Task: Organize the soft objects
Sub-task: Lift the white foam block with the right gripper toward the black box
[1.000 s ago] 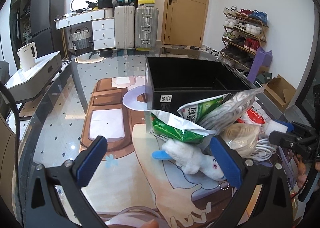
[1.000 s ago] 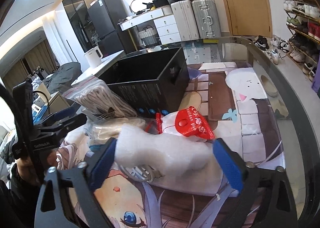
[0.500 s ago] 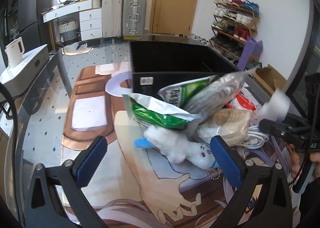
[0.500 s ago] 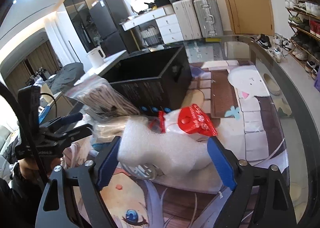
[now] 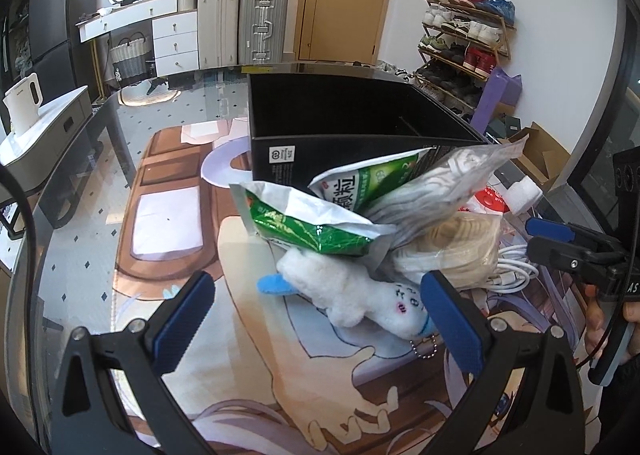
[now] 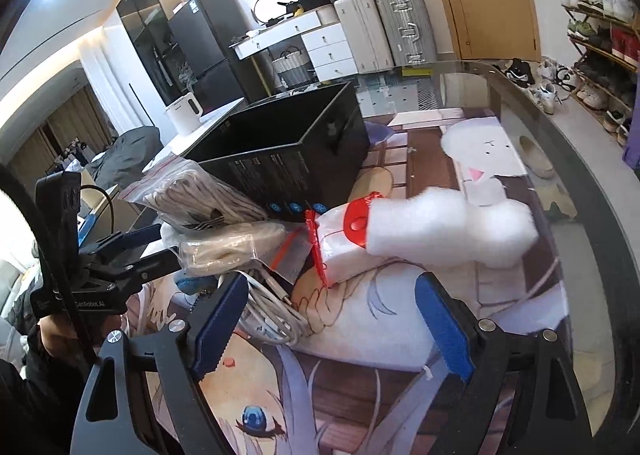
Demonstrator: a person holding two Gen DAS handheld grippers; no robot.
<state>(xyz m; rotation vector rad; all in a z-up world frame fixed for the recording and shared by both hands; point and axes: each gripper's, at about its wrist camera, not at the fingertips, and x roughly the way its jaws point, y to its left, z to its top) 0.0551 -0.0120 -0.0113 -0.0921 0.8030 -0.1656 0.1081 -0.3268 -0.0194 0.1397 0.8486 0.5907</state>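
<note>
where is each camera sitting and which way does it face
Left wrist: on the left claw, angled down at the fluffy white plush toy and open black cardboard box; both blue-padded fingers show, and the right claw.
Right wrist: on the right claw, angled down at the white foam block; its fingers, the left claw.
Shared: box, coiled white cable.

The white foam piece has left the spot between the right gripper pads and now sits farther off, to the right. This uncovers the white cable near the left pad.
</note>
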